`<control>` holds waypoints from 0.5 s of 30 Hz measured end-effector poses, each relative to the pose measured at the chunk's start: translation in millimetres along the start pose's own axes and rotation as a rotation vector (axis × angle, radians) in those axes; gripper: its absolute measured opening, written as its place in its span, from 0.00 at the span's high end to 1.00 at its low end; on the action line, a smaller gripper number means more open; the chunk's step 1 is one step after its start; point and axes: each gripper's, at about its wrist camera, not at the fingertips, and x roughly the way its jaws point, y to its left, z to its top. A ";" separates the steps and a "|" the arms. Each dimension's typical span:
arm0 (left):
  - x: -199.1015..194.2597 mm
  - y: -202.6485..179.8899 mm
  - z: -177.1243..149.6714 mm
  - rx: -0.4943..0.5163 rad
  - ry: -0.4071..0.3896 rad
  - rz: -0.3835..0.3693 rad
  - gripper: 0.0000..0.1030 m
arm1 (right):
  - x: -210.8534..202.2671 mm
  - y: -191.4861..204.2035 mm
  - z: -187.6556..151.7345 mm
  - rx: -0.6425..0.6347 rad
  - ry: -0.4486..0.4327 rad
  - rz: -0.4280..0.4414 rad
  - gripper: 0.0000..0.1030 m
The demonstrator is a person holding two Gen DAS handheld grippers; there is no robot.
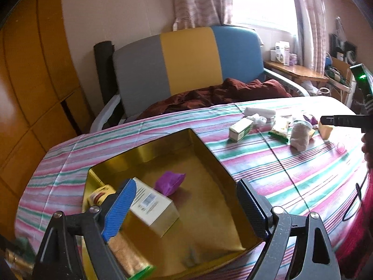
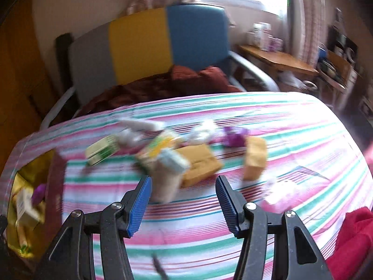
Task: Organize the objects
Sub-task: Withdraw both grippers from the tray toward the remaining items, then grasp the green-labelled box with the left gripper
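An open gold tin (image 1: 211,156) lies on the striped tablecloth. It holds a cream box (image 1: 155,206), a purple packet (image 1: 169,183) and a snack packet (image 1: 100,194). My left gripper (image 1: 186,184) hovers open over the tin and grips nothing. My right gripper (image 2: 183,179) is open and empty above the cloth, and its view is blurred. Just ahead of it lies a pile: a pale cup-shaped bundle (image 2: 166,179), a tan box (image 2: 200,164), a yellow block (image 2: 255,157), a green-and-white box (image 2: 101,151) and a purple wrapper (image 2: 234,137). The tin (image 2: 52,186) shows at that view's left edge.
A chair with a grey, yellow and blue back (image 1: 167,63), draped with a dark red cloth (image 1: 221,94), stands behind the table. A wooden side table (image 1: 296,72) with boxes sits by the window. A red sleeve (image 2: 352,238) is at the right.
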 end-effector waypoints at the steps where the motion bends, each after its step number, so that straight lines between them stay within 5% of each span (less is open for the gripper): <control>1: 3.2 -3.1 4.0 0.013 0.001 -0.007 0.14 | 1.5 -9.7 0.7 0.025 -0.007 -0.006 0.44; 7: 29.9 -23.5 26.7 0.056 0.041 -0.068 0.14 | 13.0 -61.9 -0.4 0.259 0.015 0.050 0.44; 15: 73.5 -60.2 57.9 0.146 0.069 -0.116 0.14 | 10.8 -86.7 -3.0 0.394 0.001 0.091 0.39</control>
